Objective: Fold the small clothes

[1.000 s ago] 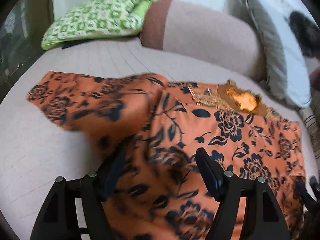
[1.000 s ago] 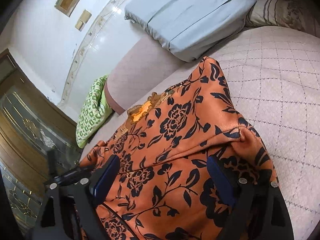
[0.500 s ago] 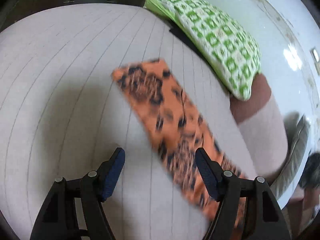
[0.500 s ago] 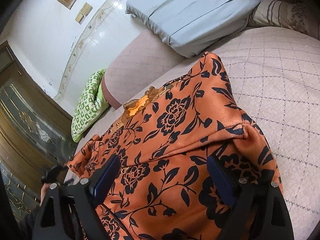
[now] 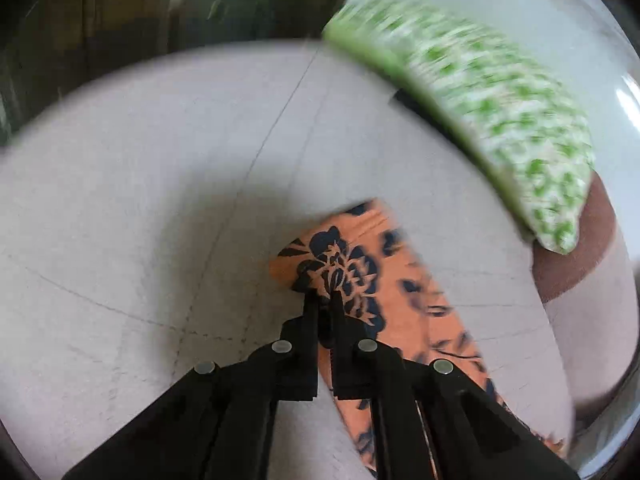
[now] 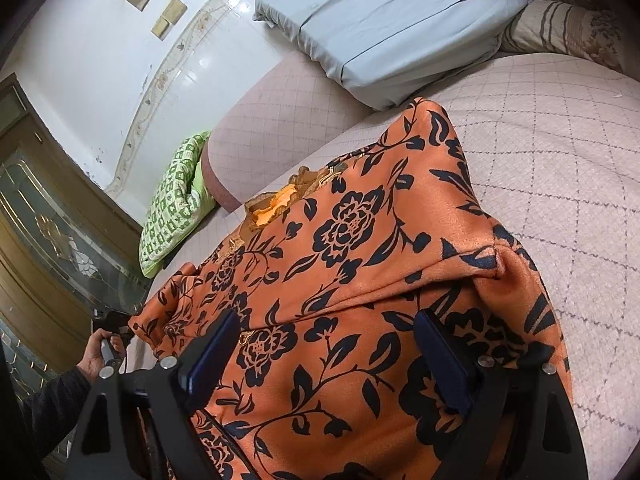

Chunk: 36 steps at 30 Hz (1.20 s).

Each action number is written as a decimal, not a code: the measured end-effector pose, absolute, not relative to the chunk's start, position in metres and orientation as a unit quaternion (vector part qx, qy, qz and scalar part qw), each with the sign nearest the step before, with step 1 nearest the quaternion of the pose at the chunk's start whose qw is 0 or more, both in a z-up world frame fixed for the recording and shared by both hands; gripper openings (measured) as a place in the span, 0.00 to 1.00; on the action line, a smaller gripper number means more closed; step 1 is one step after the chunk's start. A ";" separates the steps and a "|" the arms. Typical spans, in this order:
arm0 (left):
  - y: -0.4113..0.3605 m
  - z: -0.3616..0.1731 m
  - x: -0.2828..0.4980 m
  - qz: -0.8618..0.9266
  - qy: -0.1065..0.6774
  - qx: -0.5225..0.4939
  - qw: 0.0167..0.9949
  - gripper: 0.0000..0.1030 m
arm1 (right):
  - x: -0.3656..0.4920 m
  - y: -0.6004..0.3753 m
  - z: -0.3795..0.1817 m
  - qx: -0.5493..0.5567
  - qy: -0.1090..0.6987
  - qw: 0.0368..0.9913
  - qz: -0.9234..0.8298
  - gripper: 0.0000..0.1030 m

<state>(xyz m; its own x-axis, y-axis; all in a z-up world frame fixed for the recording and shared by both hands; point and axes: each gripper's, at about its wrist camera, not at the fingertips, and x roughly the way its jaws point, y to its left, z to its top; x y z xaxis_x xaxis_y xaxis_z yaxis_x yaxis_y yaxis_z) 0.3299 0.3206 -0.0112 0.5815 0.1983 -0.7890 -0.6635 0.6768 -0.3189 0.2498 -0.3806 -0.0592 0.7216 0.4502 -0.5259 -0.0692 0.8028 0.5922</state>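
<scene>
Orange floral sleeve stretches lengthwise from left gripper.

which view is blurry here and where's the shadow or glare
Left wrist view: the green patterned pillow and the dark background are streaked by motion blur, while the left gripper and the flower on the orange floral garment stay sharp; a soft shadow falls on the bedspread ahead of it. Right wrist view: sharp throughout, fisheye-bent edges, glare on the glossy wall tiles.
</scene>
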 end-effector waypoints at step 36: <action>-0.018 -0.027 0.267 0.042 0.453 -0.027 0.890 0.78 | 0.217 -0.423 -0.048 0.409 0.278 0.855 0.156 0.88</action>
<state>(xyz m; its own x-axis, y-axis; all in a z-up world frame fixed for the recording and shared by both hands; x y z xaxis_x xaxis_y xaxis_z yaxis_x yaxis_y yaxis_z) 0.2670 -0.0182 -0.0274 0.5853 0.0503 -0.8092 -0.0996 0.9950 -0.0102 0.2168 -0.4228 -0.0482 0.7973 0.4935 -0.3476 -0.0391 0.6169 0.7861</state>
